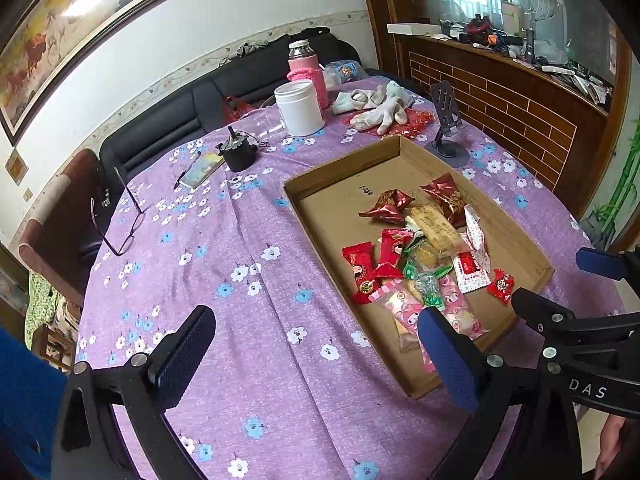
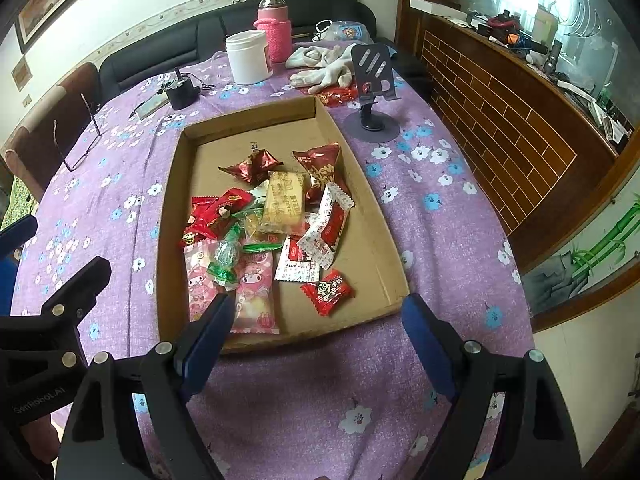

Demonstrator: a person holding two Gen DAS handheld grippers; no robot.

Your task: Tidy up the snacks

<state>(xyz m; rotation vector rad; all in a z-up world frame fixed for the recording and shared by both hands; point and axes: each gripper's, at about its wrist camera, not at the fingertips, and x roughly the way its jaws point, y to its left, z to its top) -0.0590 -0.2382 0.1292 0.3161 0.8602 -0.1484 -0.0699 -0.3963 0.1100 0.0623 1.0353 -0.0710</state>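
Note:
A shallow cardboard tray (image 1: 340, 164) (image 2: 172, 208) lies on the purple flowered tablecloth and holds a loose pile of wrapped snacks (image 1: 424, 256) (image 2: 272, 220). In the pile are pink cartoon packs (image 2: 256, 292), a pale cake bar (image 2: 282, 200), dark red pouches (image 2: 252, 166) and a small red candy (image 2: 328, 292). My right gripper (image 2: 318, 340) hovers open over the tray's near edge, nothing between its fingers. My left gripper (image 1: 316, 356) is open over bare cloth left of the tray, its right fingertip above the tray's near corner. Each gripper also shows in the other view, right gripper (image 1: 568, 284) and left gripper (image 2: 48, 256).
Behind the tray stand a white jar (image 2: 248, 56), a pink-sleeved bottle (image 2: 274, 28), white gloves (image 2: 320, 64) and a phone stand (image 2: 372, 80). Glasses (image 1: 120, 216), a notebook (image 1: 202, 170) and a small black device (image 1: 238, 152) lie at the left. A brick-patterned counter (image 2: 500, 120) borders the right.

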